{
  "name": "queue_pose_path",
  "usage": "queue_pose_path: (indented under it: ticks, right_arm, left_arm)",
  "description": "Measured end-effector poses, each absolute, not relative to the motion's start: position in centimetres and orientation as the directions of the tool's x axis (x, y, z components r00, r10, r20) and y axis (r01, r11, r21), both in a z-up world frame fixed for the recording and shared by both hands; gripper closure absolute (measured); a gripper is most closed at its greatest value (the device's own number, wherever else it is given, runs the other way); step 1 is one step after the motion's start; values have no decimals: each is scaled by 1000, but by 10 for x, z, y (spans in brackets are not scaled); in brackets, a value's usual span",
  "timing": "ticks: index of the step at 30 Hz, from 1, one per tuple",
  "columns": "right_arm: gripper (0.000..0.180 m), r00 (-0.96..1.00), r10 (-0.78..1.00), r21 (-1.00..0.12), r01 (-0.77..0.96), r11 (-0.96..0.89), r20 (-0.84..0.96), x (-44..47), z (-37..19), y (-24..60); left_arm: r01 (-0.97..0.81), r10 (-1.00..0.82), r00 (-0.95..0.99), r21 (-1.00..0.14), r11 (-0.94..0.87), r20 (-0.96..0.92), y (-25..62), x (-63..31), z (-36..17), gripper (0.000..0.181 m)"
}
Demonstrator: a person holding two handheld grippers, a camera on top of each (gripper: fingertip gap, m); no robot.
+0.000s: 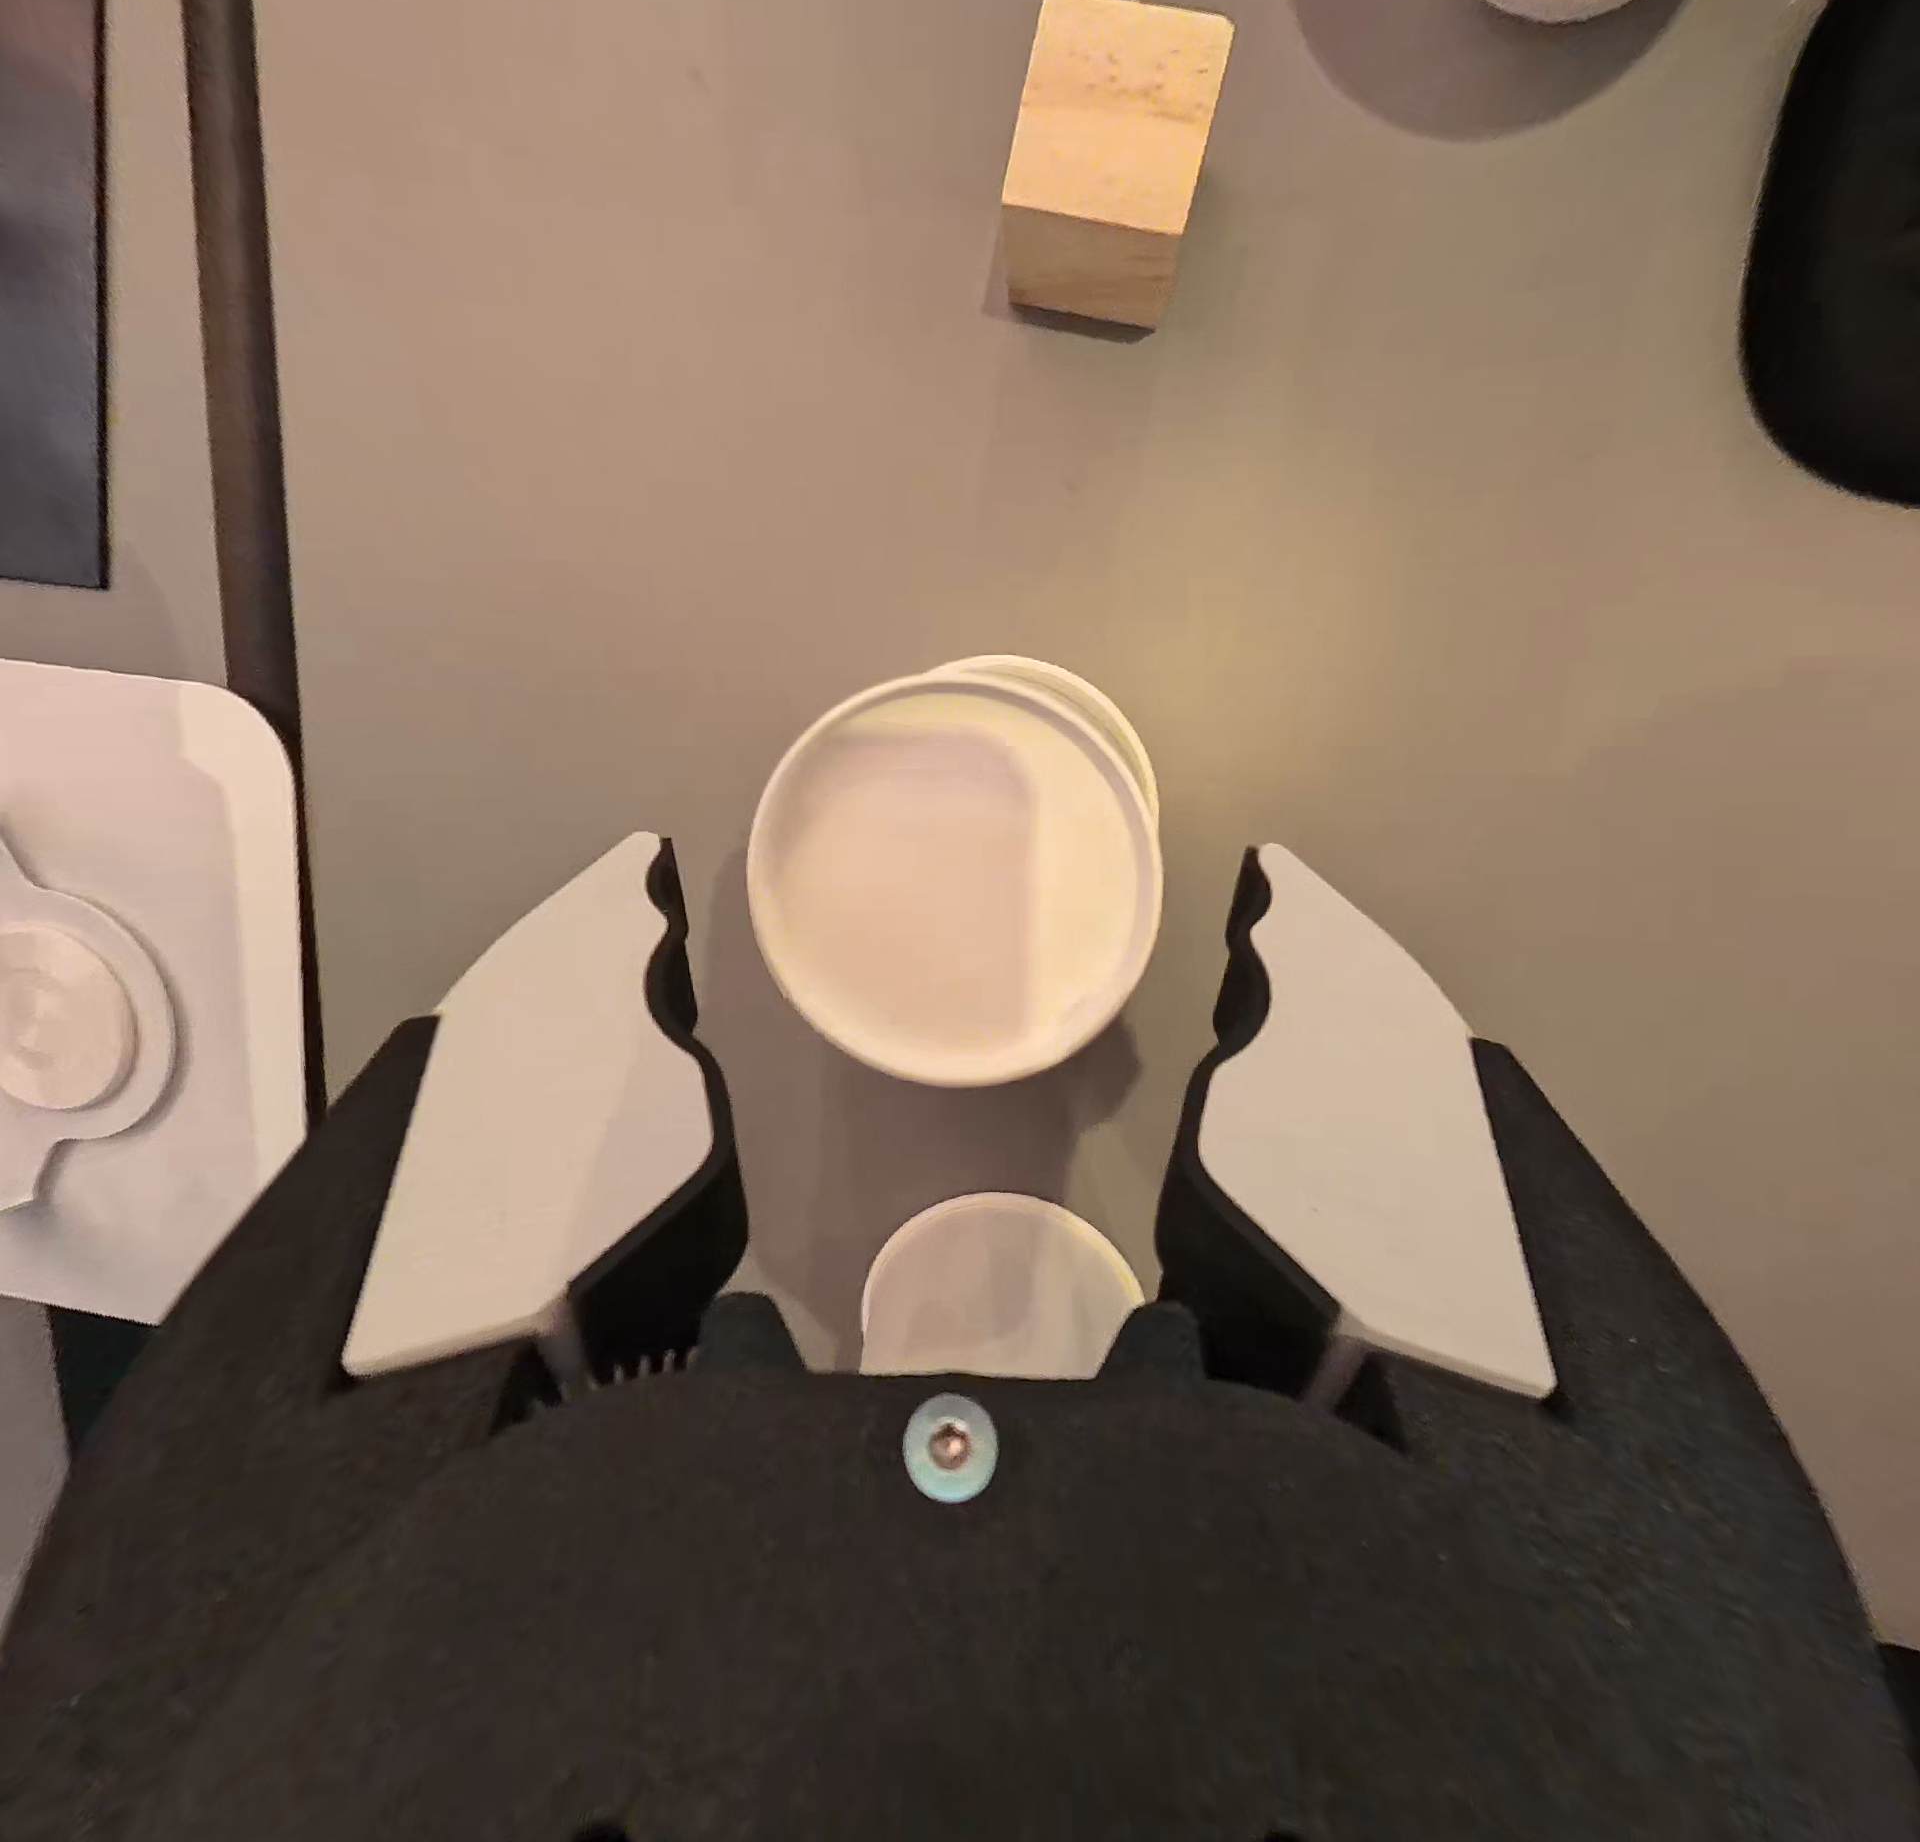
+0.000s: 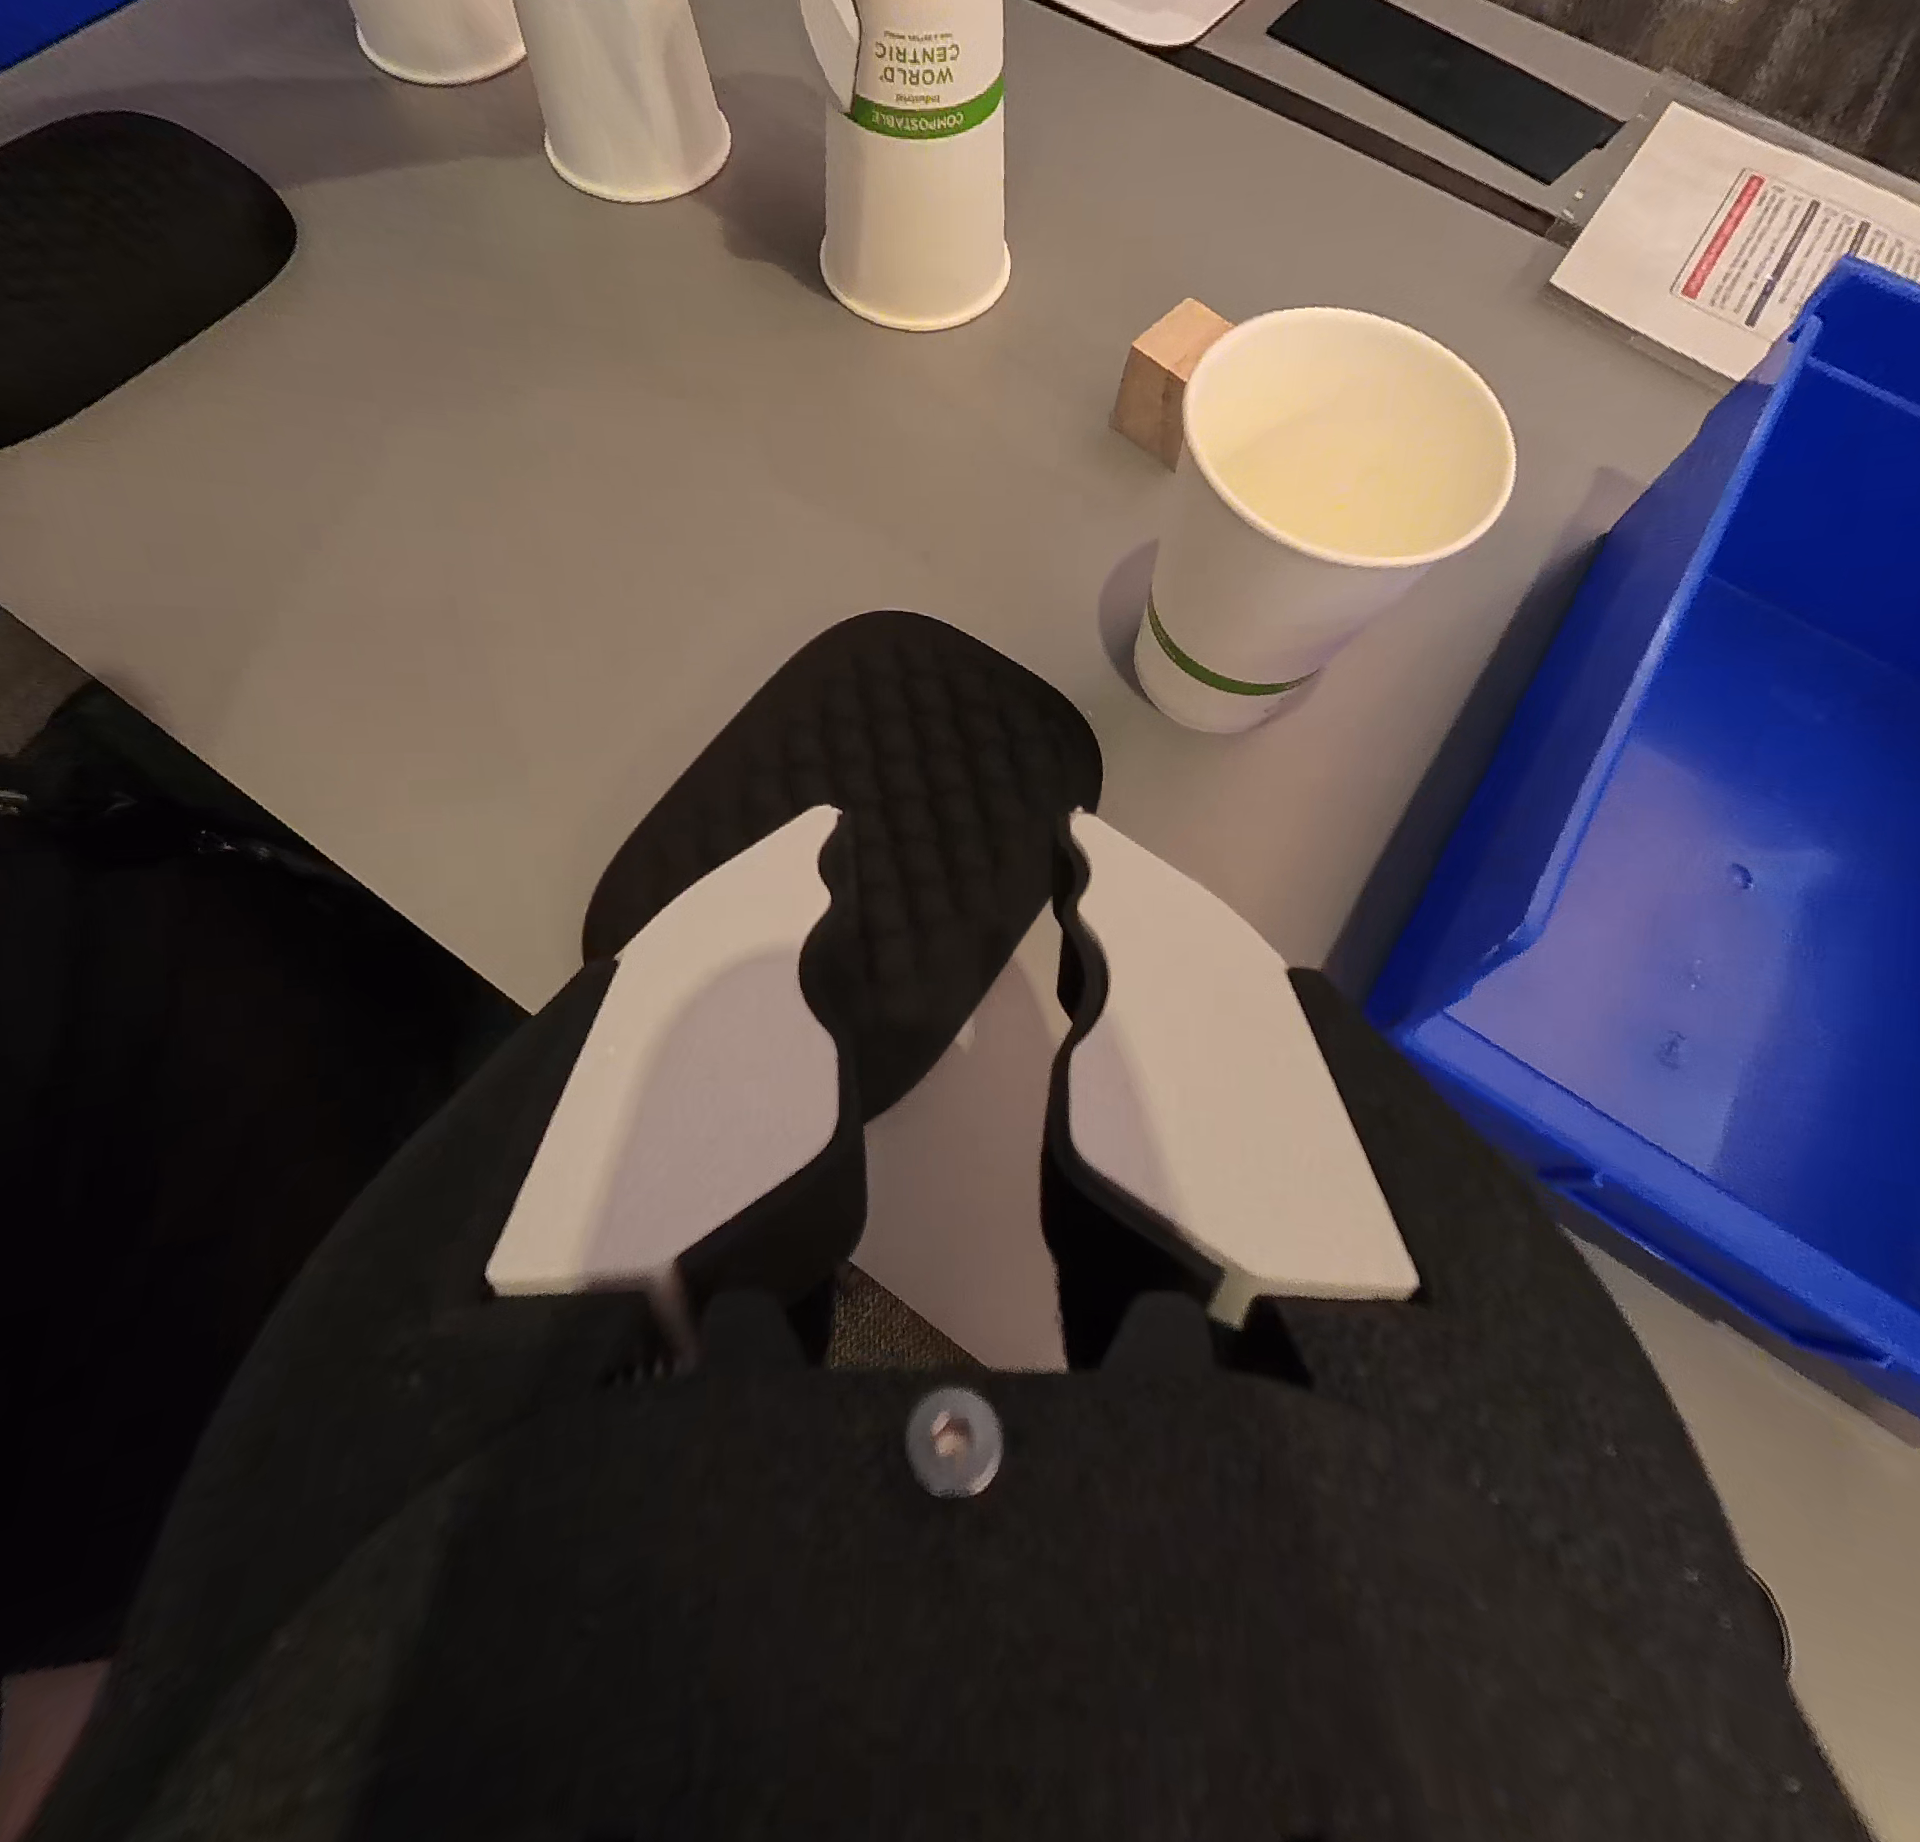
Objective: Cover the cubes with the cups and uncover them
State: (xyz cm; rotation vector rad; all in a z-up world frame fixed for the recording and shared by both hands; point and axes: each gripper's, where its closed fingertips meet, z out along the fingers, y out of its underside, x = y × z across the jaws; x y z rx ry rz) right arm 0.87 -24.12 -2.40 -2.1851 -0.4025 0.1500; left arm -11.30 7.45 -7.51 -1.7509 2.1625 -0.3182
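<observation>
Because it hangs straight above an inverted cup [image 1: 954, 893], the left tool [image 1: 961, 883] has its jaws spread, empty, ready to grip; a bare cube [image 1: 1117, 156] sits beyond. Right tool [image 2: 951, 847] waits part-open, empty, near an upright cup [image 2: 1320, 514] beside another cube [image 2: 1164, 379] on the worktop [image 2: 520, 504].

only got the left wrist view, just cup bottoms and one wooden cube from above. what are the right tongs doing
Observer: The right tongs are open and hold nothing, above a black mesh pad.
Operator: anything standing mouth up
Observer: Yes, one white paper cup with a green band stands upright and looks empty. Its rim hides part of a wooden cube just behind it.
Operator: what's to the right of that
Observer: A blue bin. Nothing shows in the part of it that is in view.
</observation>
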Motion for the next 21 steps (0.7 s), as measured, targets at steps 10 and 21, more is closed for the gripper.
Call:
queue_pose_path:
  ticks: [10, 21]
  right_arm:
    - [144, 940, 340, -781, 233, -579, 28, 13, -36, -248]
    - [144, 935, 354, -782, 225, -581, 6, 10, -41, -249]
  left_arm:
    - [-924, -984, -155, -340, 176, -89, 76, -112, -89, 95]
    - [-910, -977, -181, -356, 210, -115, 73, -112, -76, 96]
